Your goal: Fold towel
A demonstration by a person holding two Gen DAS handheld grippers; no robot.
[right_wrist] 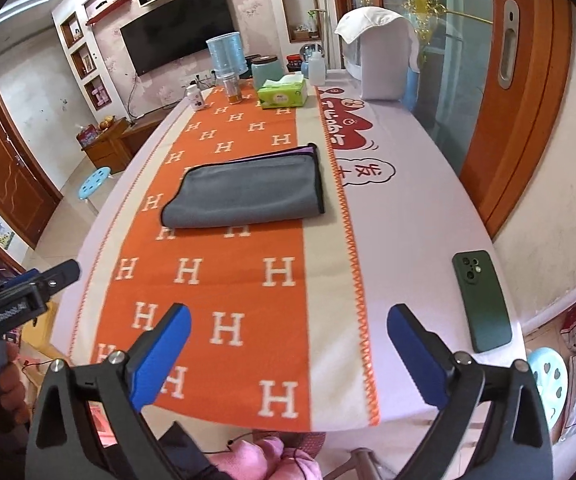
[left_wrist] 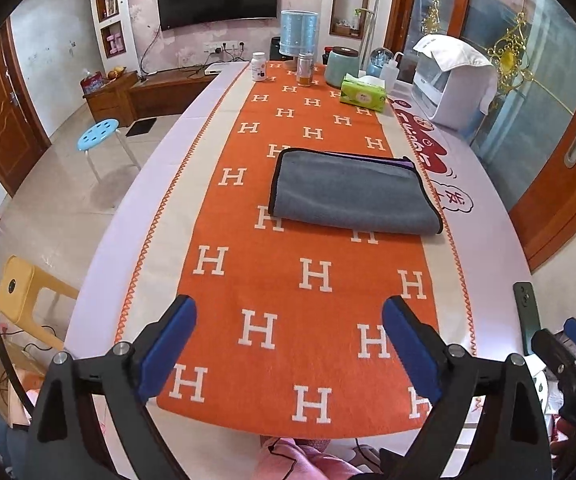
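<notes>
Both our left gripper [left_wrist: 290, 344] and right gripper [right_wrist: 288, 352] hang spread and empty — the towel [left_wrist: 352, 196] lies folded mid-worktop, well ahead; we should pinch its near corners together.

Left hand-held gripper [left_wrist: 289, 350] and right hand-held gripper [right_wrist: 288, 354]: black angular frames, blue finger pads [left_wrist: 168, 350], silver screws (white lettering partly legible).
</notes>
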